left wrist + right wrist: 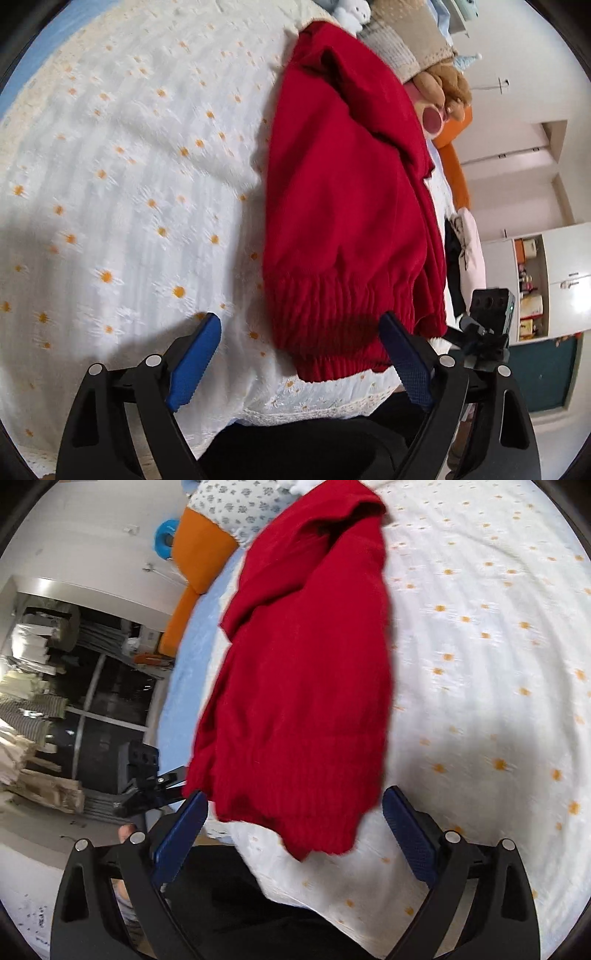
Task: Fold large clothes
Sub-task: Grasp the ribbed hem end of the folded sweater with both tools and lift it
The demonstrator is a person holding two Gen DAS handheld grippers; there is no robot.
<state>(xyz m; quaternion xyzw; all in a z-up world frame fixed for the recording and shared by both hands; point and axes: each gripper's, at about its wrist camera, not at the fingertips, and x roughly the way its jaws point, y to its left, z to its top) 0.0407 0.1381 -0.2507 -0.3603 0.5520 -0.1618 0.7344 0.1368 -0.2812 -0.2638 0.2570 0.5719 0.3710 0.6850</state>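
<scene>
The left gripper (pixel 299 354) and right gripper (pixel 295 830) look alike: black plastic linkage arms with triangular cut-outs, round silver rivet heads at the pivots, and flat blue fingers (pixel 194 360) with a ridged, textured face. Below them shows the person's black clothing (pixel 236 904).

The left gripper (pixel 301 354) points downward, its 2 blue pads (pixel 194 360) spread wide with nothing pressed between them. The right gripper (pixel 295 834) is tilted down the same way, its 2 blue pads (pixel 410 840) equally wide apart and gripping nothing. Part of the right gripper's black body shows at the far right of the left wrist view.
</scene>
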